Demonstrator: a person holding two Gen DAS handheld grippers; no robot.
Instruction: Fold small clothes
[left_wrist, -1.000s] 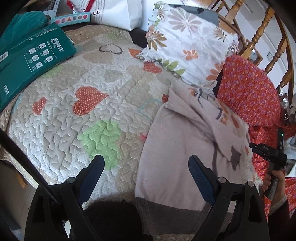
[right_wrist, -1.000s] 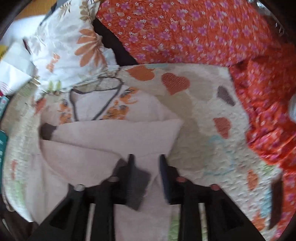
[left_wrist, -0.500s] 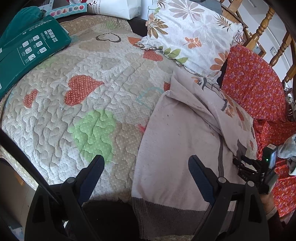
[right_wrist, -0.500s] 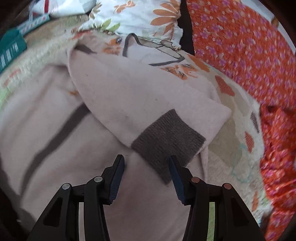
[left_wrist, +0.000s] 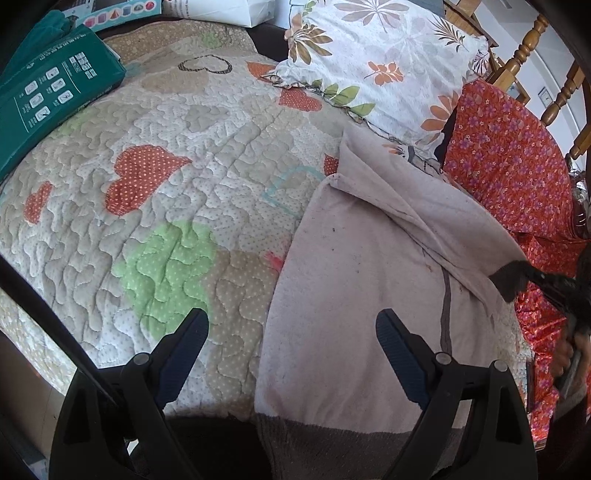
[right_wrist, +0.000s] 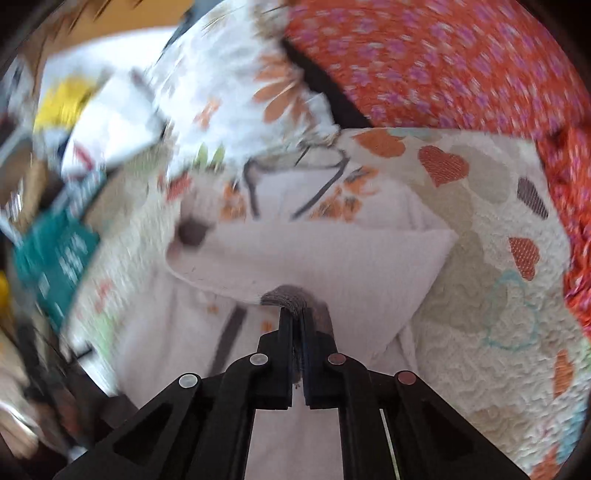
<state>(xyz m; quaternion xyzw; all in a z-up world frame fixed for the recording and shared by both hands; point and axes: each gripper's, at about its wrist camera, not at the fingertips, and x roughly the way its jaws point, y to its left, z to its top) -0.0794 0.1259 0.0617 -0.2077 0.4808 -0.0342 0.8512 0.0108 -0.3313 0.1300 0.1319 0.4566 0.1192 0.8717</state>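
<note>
Two fisheye views record the same moment. Left wrist view: the left gripper (left_wrist: 291, 343) stands with its blue-padded fingers (left_wrist: 183, 345) spread wide and holding nothing, low in the frame above the near edge of a heart-patterned quilt (left_wrist: 166, 192). A pale pink sweater (left_wrist: 369, 295) lies flat on the quilt in the lower right, its grey ribbed hem (left_wrist: 332, 439) at the bottom of the frame between the fingers, and a sleeve folded across its body toward the right. At the right edge the right gripper (left_wrist: 526, 273) pinches the sleeve's grey cuff (left_wrist: 508, 282), the holding hand (left_wrist: 570, 354) partly cut off by the frame. A floral pillow (left_wrist: 384, 62) fills the upper centre, a green package (left_wrist: 48, 103) the upper left, and red flowered fabric (left_wrist: 509, 162) the right, with wooden chair spindles (left_wrist: 524, 44) behind it. Right wrist view, blurred toward the left: the right gripper (right_wrist: 295, 317) occupies the lower centre, its fingers (right_wrist: 286, 332) pressed together on the grey cuff (right_wrist: 286, 295), which drapes over their tips. The folded sleeve (right_wrist: 314, 258) spans the middle of the frame, and above it the sweater's neckline (right_wrist: 295, 184), trimmed in dark piping with orange print, touches the floral pillow (right_wrist: 229, 85). The quilt (right_wrist: 487, 295) shows at right, the red fabric (right_wrist: 443, 62) in the upper right, and the green package (right_wrist: 55, 254) at the left edge.
</note>
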